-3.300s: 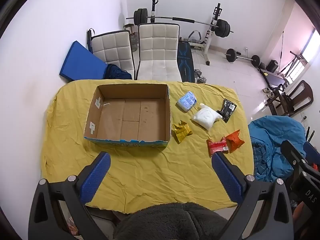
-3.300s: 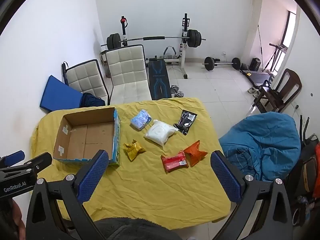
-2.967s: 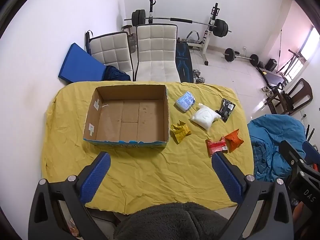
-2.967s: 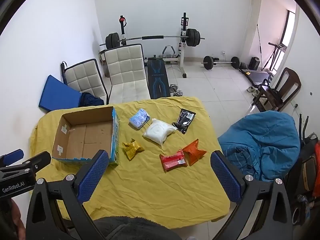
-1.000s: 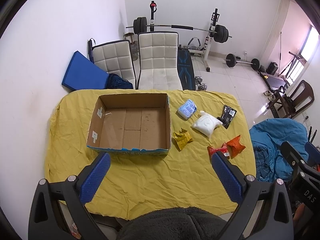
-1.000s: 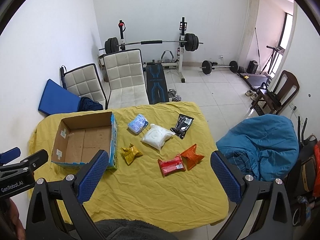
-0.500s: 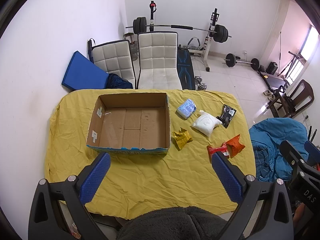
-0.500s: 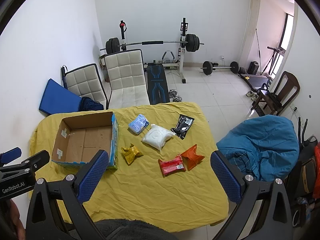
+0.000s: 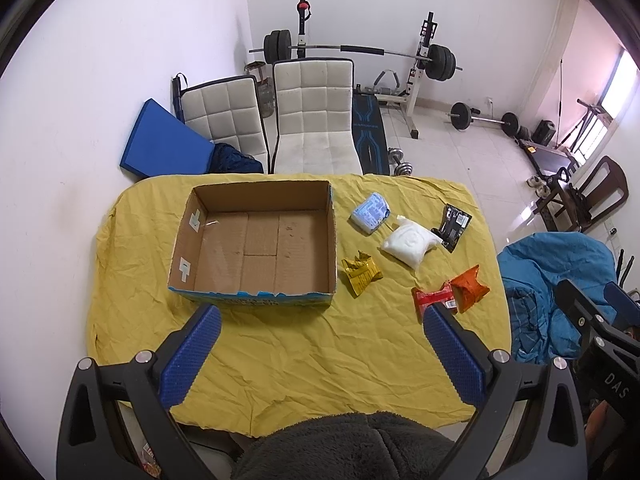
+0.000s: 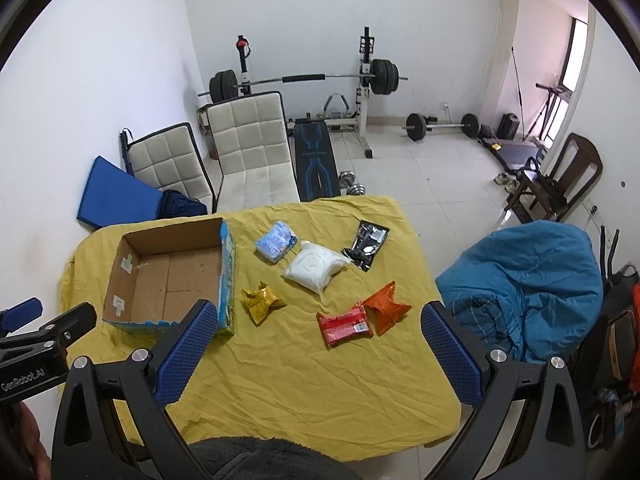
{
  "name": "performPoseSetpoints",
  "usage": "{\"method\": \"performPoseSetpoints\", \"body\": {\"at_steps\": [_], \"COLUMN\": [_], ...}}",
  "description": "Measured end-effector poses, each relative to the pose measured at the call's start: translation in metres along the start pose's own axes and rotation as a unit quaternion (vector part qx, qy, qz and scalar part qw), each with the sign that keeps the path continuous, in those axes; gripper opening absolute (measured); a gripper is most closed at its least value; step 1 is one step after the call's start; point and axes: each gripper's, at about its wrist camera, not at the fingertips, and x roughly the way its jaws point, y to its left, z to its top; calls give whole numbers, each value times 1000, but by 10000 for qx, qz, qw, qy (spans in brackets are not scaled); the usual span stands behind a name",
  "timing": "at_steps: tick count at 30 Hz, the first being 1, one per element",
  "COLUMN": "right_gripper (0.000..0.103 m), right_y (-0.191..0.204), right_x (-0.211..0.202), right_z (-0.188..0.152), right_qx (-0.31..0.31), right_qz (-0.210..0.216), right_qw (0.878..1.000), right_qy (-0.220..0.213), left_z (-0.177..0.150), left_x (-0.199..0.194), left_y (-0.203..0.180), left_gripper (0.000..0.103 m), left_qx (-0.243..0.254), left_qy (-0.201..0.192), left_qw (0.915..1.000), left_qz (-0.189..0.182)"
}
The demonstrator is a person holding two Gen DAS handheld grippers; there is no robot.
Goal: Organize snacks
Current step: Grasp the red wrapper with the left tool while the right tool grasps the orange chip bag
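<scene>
An empty cardboard box (image 9: 256,240) (image 10: 168,276) sits on the left half of the yellow-clothed table (image 9: 304,352) (image 10: 304,360). To its right lie several snack packs: a yellow one (image 9: 360,274) (image 10: 262,302), a pale blue one (image 9: 371,213) (image 10: 276,242), a white bag (image 9: 410,242) (image 10: 314,268), a black pack (image 9: 455,222) (image 10: 368,242), a red one (image 9: 430,300) (image 10: 345,325) and an orange one (image 9: 468,288) (image 10: 386,307). My left gripper (image 9: 320,356) and right gripper (image 10: 316,356) both hang open high above the table's near edge, holding nothing.
Two white padded chairs (image 9: 312,120) stand behind the table, with a blue mat (image 9: 160,148) and weight bench gear (image 9: 360,52) beyond. A blue beanbag (image 10: 524,280) and a wooden chair (image 10: 560,184) are on the right. A dark fleece sleeve (image 9: 344,448) fills the bottom edge.
Both grippers have risen and drawn back slightly, so the table looks a bit smaller. Nothing on the table has moved.
</scene>
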Motion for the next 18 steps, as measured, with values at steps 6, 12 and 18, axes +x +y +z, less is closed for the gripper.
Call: {"method": "performPoseSetpoints", "body": {"at_steps": [6,12,18], "right_gripper": [103,103,103], "right_y": [-41,-105,-157], "right_x": [49,135,235], "right_z": [-1,-13,-38], "right_qx": [395,906,888], "right_qz": [-106,-290,-379], "right_qw": [9980,9867,9742], "right_qy": [474,1320,2042], "left_z": [9,15,11], "left_x": [33,98,181], "left_y": [-18,-52,-104], "left_gripper": [103,103,103], "left_qx": [159,585,1253], "left_qy": [127,432,854], "left_qw": [9998,9974,9884], "left_qz": [-34,-15,-99]}}
